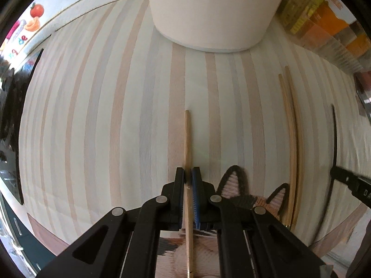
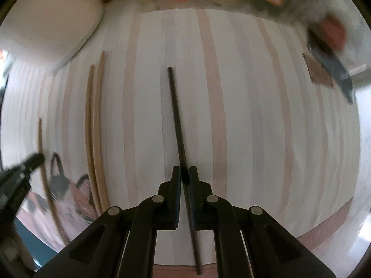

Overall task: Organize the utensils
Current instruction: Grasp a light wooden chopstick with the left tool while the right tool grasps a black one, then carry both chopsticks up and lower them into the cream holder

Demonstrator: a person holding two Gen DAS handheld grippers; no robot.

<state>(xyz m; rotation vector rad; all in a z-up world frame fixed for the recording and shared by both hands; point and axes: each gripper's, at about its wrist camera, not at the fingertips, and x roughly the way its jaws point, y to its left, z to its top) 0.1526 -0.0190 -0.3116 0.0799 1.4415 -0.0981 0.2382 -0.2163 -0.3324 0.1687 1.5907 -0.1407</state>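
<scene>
Each hand has one stick in it. The left gripper (image 1: 188, 173) has its jaws squeezed tight on a light wooden chopstick (image 1: 187, 143), which pokes out toward 12 o'clock, at the big white pot (image 1: 208, 11). The right gripper (image 2: 184, 173) has its jaws squeezed tight on a black chopstick (image 2: 176, 120), also poking toward 12 o'clock.

Two more light chopsticks (image 1: 289, 127) lie side by side on the striped worktop (image 1: 104, 115), at about 3 o'clock from the left gripper. A cat-face mat (image 1: 234, 185) peeks out just beside them.

I think this is the carrying step. Next, each stick should probably go tip-first into the white pot, and it must be held straight so it does not bump the rim.

The boxes at the back are too blurry to read. The other gripper (image 1: 352, 183) shows a few white letters, maybe "DA", cut off.
</scene>
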